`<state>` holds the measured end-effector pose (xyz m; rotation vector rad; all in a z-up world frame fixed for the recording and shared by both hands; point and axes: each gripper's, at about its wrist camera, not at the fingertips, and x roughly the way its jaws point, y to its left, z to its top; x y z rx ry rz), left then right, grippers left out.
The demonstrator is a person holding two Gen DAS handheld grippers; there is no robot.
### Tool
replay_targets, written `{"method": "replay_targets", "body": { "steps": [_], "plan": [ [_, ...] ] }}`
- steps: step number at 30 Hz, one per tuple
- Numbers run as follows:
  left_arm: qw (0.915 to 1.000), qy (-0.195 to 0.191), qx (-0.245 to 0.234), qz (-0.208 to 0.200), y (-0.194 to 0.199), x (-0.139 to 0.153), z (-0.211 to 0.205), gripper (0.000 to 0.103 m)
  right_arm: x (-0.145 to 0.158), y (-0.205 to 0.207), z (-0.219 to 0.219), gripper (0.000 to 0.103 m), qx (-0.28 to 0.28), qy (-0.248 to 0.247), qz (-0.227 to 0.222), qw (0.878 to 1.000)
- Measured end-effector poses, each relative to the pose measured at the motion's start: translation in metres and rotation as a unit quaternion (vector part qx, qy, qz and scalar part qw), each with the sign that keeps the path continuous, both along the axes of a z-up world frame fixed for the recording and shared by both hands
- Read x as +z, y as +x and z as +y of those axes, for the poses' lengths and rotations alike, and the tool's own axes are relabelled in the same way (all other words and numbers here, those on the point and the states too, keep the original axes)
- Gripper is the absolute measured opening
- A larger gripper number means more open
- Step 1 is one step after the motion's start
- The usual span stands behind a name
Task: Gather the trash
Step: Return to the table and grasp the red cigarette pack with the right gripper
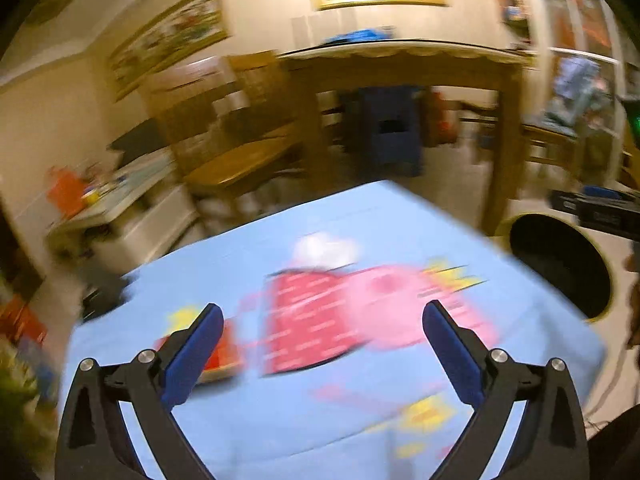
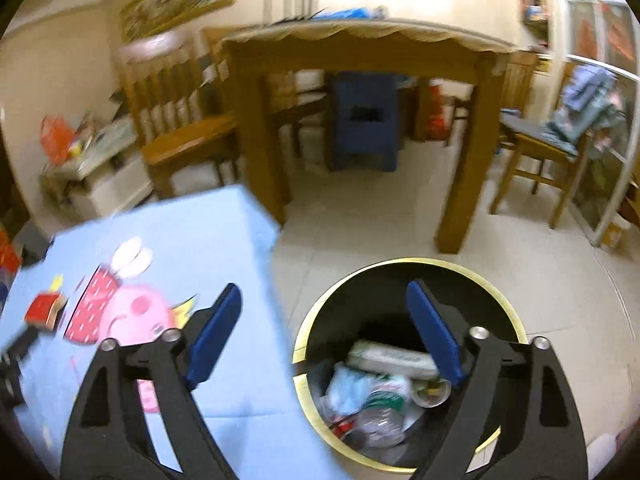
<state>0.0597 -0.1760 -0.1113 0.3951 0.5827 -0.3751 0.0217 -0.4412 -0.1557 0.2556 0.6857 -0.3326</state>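
Note:
My left gripper [image 1: 323,307] hangs open and empty over a low table with a light blue cartoon-print cloth [image 1: 240,248]. A small red box [image 1: 224,346] lies on the cloth just behind its left finger. A blurred white patch [image 1: 324,249] shows farther back; I cannot tell whether it is print or paper. The black bin with a gold rim [image 1: 560,268] stands on the floor right of the table. My right gripper [image 2: 323,290] is open and empty, its right finger over the bin [image 2: 408,261]. Inside lie bags, a bottle and a cup [image 2: 380,392]. The red box [image 2: 42,310] sits far left.
A wooden dining table [image 2: 360,48] stands beyond on the pale tiled floor [image 2: 360,220], with wooden chairs [image 2: 180,120] around it and a blue stool [image 2: 366,120] beneath. A low white cabinet [image 2: 100,176] with clutter lines the left wall. The left wrist view is motion-blurred.

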Motion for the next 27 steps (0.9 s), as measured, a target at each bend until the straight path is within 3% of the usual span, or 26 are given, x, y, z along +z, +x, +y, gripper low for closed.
{"method": "replay_targets", "body": {
  "steps": [2, 6, 9, 12, 15, 17, 20, 23, 25, 27],
  "plan": [
    [0.9989, 0.006, 0.046, -0.003, 0.012, 0.0, 0.038, 0.096, -0.005, 0.022, 0.027, 0.09, 0.045, 0.035, 0.021, 0.998],
    [0.9876, 0.007, 0.156, -0.007, 0.041, 0.002, 0.131, 0.096, -0.008, 0.078, 0.102, 0.092, 0.153, 0.102, 0.054, 0.982],
    [0.9794, -0.021, 0.2, -0.013, 0.049, 0.006, 0.178, 0.096, -0.008, 0.121, 0.16, 0.093, 0.198, 0.128, 0.087, 0.968],
    [0.9753, -0.069, 0.21, 0.008, 0.054, 0.008, 0.205, 0.096, -0.005, 0.155, 0.211, 0.093, 0.259, 0.146, 0.104, 0.949],
    [0.9721, -0.079, 0.22, 0.013, 0.057, 0.01, 0.217, 0.096, 0.003, 0.179, 0.252, 0.093, 0.326, 0.129, 0.102, 0.931],
    [0.9697, -0.093, 0.225, 0.022, 0.06, 0.011, 0.221, 0.096, 0.009, 0.193, 0.285, 0.098, 0.392, 0.067, 0.106, 0.911],
    [0.9623, -0.119, 0.243, 0.028, 0.062, 0.011, 0.236, 0.096, 0.002, 0.207, 0.331, 0.097, 0.469, -0.058, 0.147, 0.869],
    [0.9569, -0.139, 0.253, 0.03, 0.062, 0.013, 0.245, 0.096, -0.012, 0.221, 0.36, 0.097, 0.506, -0.126, 0.191, 0.832],
    [0.9558, -0.142, 0.255, 0.033, 0.063, 0.012, 0.247, 0.096, -0.021, 0.233, 0.365, 0.097, 0.509, -0.113, 0.219, 0.825],
    [0.9564, -0.141, 0.253, 0.039, 0.065, 0.01, 0.246, 0.096, -0.026, 0.235, 0.356, 0.091, 0.504, -0.061, 0.236, 0.829]
  ]
}}
